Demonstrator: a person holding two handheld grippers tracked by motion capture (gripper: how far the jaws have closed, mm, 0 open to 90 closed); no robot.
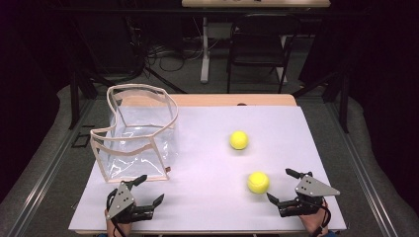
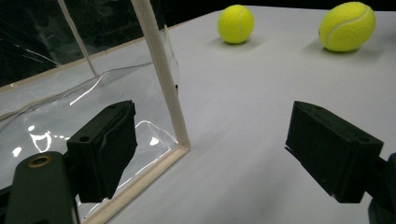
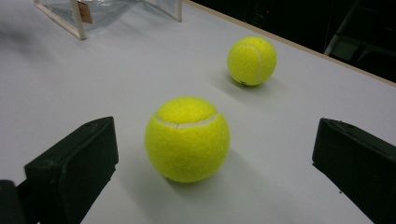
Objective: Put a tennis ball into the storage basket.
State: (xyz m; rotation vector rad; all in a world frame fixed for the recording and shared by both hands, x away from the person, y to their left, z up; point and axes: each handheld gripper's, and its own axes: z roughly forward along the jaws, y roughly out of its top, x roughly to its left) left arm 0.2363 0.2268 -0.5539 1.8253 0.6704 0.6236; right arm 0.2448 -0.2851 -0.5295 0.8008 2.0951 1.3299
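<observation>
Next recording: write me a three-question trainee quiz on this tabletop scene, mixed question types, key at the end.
1. True or false: the right gripper is clamped on the nearer tennis ball.
2. How many tennis balls lie on the white table top?
3. The clear plastic bag stands in front of which gripper? A) left gripper B) right gripper

Key: 1. False; its jaws are open, with the ball on the table just ahead. 2. Two; the other is the farther tennis ball. 3. A.
</observation>
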